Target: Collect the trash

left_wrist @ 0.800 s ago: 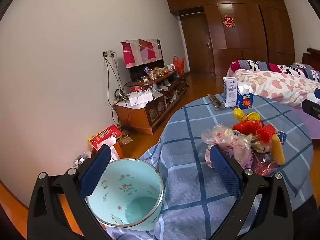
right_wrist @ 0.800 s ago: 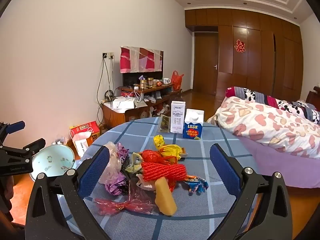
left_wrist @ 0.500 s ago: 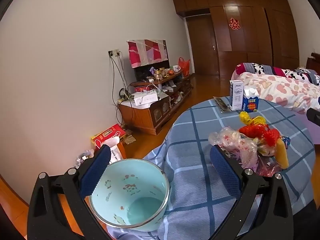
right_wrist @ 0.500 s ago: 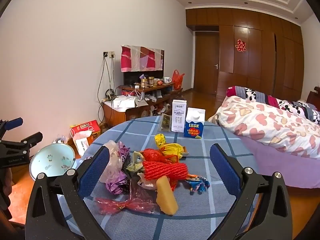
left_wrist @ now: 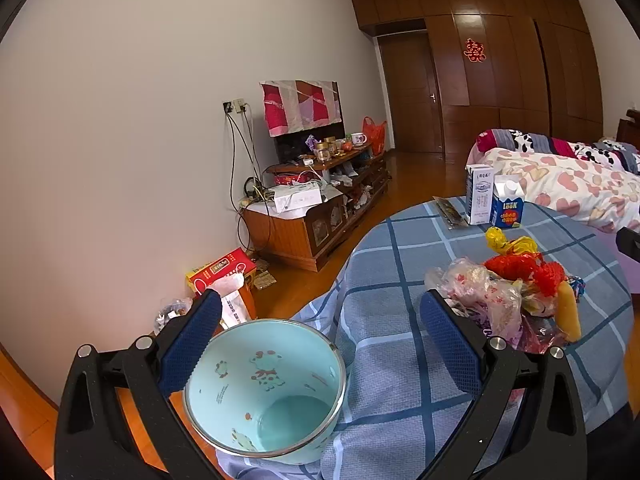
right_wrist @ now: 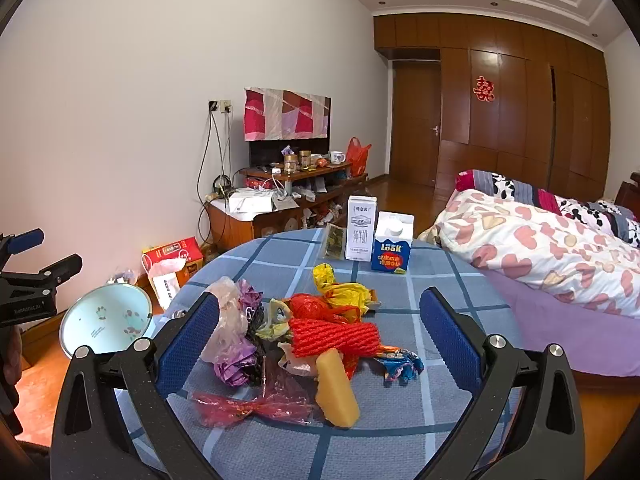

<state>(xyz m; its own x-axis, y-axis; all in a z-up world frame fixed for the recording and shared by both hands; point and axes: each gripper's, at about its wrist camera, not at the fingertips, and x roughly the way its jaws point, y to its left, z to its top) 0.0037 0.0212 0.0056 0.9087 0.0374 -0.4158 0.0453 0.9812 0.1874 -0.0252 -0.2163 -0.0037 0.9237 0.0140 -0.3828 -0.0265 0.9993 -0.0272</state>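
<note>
A heap of trash lies on the round table with the blue checked cloth (right_wrist: 436, 280): a red foam net (right_wrist: 332, 336), a yellow block (right_wrist: 336, 388), a yellow wrapper (right_wrist: 344, 290), a clear plastic bag (right_wrist: 224, 320), purple foil (right_wrist: 234, 370) and red cellophane (right_wrist: 256, 404). My right gripper (right_wrist: 320, 300) is open just in front of the heap, touching nothing. A pale blue bin (left_wrist: 264, 392), empty inside, stands low at the table's left edge. My left gripper (left_wrist: 320, 300) hangs open above it, the heap (left_wrist: 504, 296) to its right.
Two milk cartons (right_wrist: 361, 228) (right_wrist: 392, 242) stand at the table's far side, with a flat packet (right_wrist: 334, 240) beside them. A bed (right_wrist: 560, 248) flanks the right. A low TV cabinet (left_wrist: 312, 220), a red box (left_wrist: 222, 272) and a paper bag (left_wrist: 234, 304) line the left wall.
The left gripper has swung slightly to the left, so the bin and table sit further right in its view. The right gripper has hardly moved. Both stay open.
</note>
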